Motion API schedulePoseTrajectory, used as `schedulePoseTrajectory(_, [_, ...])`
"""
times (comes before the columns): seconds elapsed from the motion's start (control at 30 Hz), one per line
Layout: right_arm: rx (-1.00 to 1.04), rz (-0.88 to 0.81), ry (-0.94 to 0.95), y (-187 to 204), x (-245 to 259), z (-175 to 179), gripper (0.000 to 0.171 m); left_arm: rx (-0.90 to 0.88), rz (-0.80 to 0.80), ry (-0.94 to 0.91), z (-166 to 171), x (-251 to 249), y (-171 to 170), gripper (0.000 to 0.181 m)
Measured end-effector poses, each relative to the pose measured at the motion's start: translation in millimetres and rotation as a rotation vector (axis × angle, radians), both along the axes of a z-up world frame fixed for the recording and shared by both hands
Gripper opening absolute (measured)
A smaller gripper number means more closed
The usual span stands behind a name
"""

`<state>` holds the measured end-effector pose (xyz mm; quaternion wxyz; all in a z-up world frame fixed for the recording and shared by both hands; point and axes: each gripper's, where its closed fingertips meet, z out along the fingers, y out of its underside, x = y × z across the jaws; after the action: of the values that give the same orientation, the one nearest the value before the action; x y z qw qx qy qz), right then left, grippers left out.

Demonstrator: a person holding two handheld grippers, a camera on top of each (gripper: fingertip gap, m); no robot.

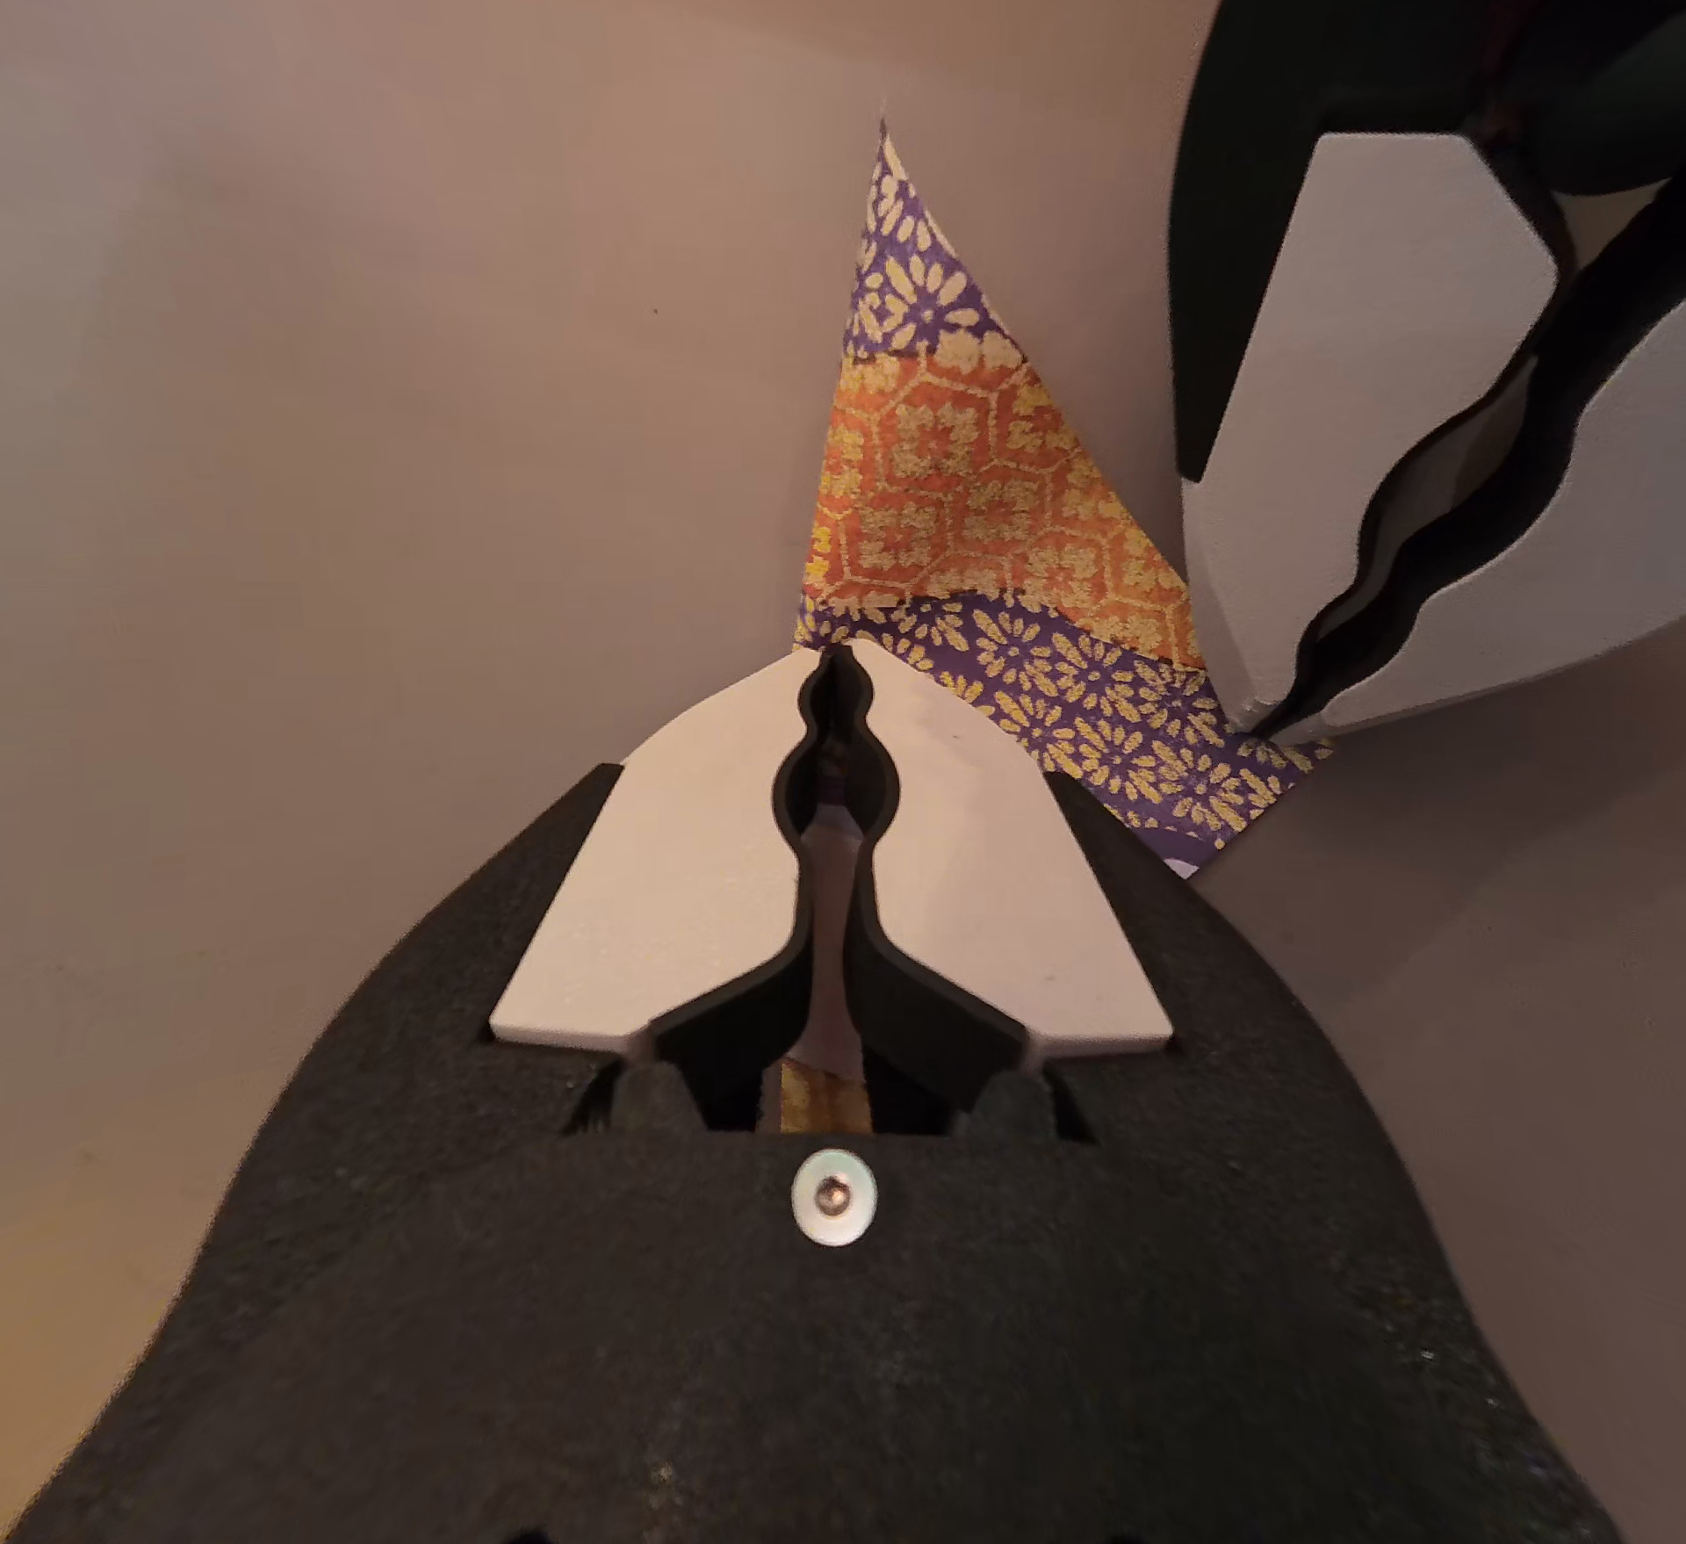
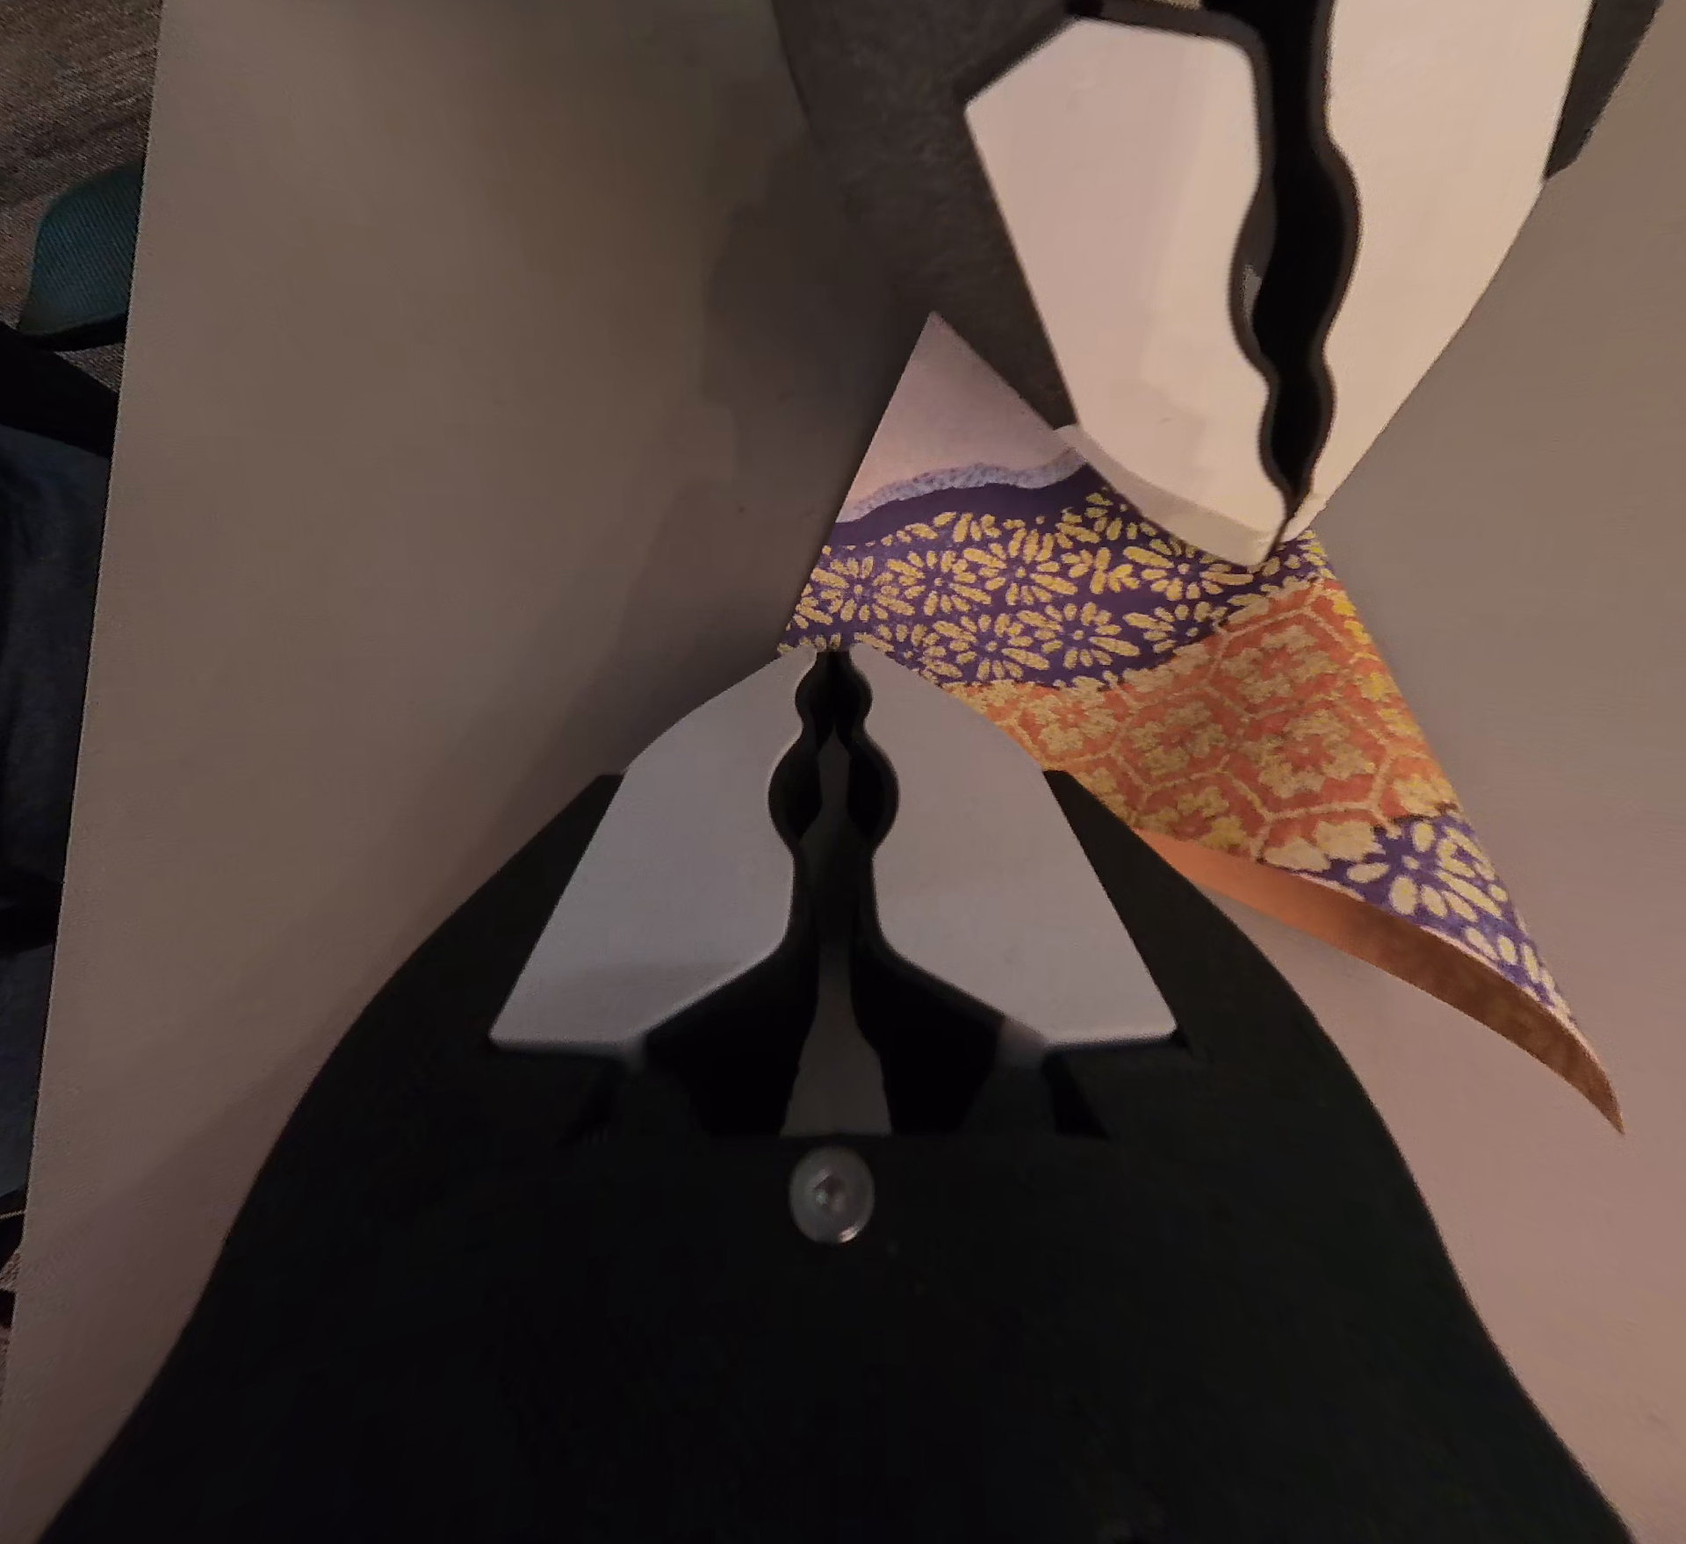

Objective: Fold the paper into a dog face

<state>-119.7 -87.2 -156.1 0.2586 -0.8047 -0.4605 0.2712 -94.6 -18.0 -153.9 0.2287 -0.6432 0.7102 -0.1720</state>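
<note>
Pale beige, the desk point(image 1: 365, 314) fills both views and carries a patterned sheet of paper point(image 1: 958, 496), banded purple and orange with yellow flowers and hexagons. From the left wrist view we see the left hand-held gripper point(image 1: 835, 661) with its white fingers point(image 1: 712, 843) drawn nearly together and a strip of paper running down the slot between them, so it appears to pinch the sheet near one corner. Beyond the tips the paper rises as a pointed flap. At upper right of that view the right hand-held gripper point(image 1: 1277, 720) comes in with its tips closed on the sheet's far edge.

Our right wrist view adds what the other cannot show: the paper point(image 2: 1186, 725) lies spread toward the right, its plain orange-brown underside curling up at the lower right tip, and a pale band crosses its upper corner. There the right hand-held gripper point(image 2: 830, 661) has its fingers closed at the sheet's edge, while the left hand-held gripper point(image 2: 1282, 519) reaches down from the top, tips together on the purple band. Along the left edge we also see carpeted floor point(image 2: 73, 86) past the desk point(image 2: 456, 314).
</note>
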Motion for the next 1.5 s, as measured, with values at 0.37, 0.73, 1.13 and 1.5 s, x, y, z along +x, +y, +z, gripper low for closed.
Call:
schedulePoseTrajectory(0.37, [-0.002,-0.001,0.001,0,0,0,0.004,0.006,0.012,-0.005,0,-1,6,0.0])
schedulePoseTrajectory(0.73, [-0.007,-0.004,0.003,0,0,0,0.004,0.106,0.05,-0.017,0,3,27,0.0])
schedulePoseTrajectory(1.13, [0.0,-0.016,0.001,1,0,1,0.003,0.539,0.243,-0.093,37,-16,26,0.0])
schedulePoseTrajectory(1.5, [-0.006,-0.04,0.006,3,1,1,0.002,0.518,0.248,-0.117,26,1,15,0.0])
